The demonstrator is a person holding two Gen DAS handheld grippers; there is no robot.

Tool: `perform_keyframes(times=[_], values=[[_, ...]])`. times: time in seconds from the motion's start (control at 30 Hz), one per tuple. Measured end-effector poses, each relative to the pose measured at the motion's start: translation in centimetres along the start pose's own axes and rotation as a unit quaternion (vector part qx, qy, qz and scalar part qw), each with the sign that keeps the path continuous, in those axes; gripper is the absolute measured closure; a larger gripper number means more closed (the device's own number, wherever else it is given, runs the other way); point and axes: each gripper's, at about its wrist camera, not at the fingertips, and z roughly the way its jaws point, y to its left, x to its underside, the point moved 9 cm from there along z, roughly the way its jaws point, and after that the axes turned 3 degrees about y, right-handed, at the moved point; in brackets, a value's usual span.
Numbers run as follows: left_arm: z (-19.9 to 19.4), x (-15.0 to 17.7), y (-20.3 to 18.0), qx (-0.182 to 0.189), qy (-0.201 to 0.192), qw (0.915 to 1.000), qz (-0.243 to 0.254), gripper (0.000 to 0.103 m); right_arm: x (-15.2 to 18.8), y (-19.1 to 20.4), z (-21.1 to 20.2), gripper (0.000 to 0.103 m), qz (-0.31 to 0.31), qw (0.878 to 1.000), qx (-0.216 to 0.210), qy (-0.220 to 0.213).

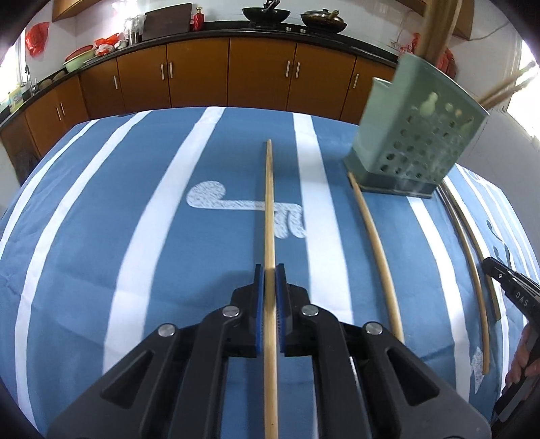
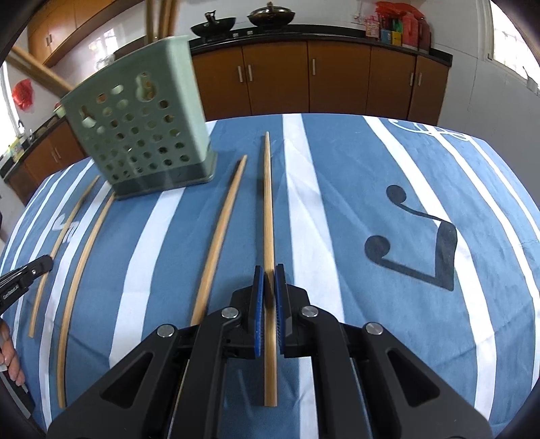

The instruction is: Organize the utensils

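Observation:
In the left wrist view my left gripper [image 1: 269, 270] is shut on a pale wooden chopstick [image 1: 269, 202] that runs straight ahead over the blue striped cloth. My right gripper [image 2: 269, 270] is likewise shut on a darker bamboo chopstick [image 2: 267, 202]. A green perforated utensil holder [image 1: 415, 145] [image 2: 141, 118] stands between and beyond the two grippers, with several chopsticks [image 1: 438, 23] sticking out of its top. Two loose chopsticks [image 2: 219, 243] [image 2: 81, 256] lie on the cloth between the grippers, one of them [image 1: 374, 243] with its far tip at the holder's base.
The table wears a blue cloth with white stripes [image 1: 135, 209] and a black music-note print [image 2: 415, 250]. Brown cabinets [image 1: 260, 74] with a dark counter, woks [image 1: 266, 13] and red packages stand behind. A hand [image 2: 10, 354] shows at the left edge of the right wrist view.

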Motion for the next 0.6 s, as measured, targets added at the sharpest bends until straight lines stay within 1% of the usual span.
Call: perform_keyframes(times=[0.17, 0.33, 0.6], values=[[0.03, 0.08, 0.11, -0.002, -0.007, 0.9998, 0.017, 0.093, 0.04, 0.03, 0.00, 0.095, -0.007, 1.000, 0.005, -0.004], [0.04, 0.08, 0.05, 0.001, -0.007, 0.9999, 0.015, 0.093, 0.05, -0.05, -0.03, 0.095, -0.006, 1.000, 0.004, -0.004], [0.05, 0.14, 0.04, -0.001, -0.007, 0.9999, 0.015, 0.093, 0.13, 0.17, -0.11, 0.095, -0.013, 1.000, 0.014, -0.004]])
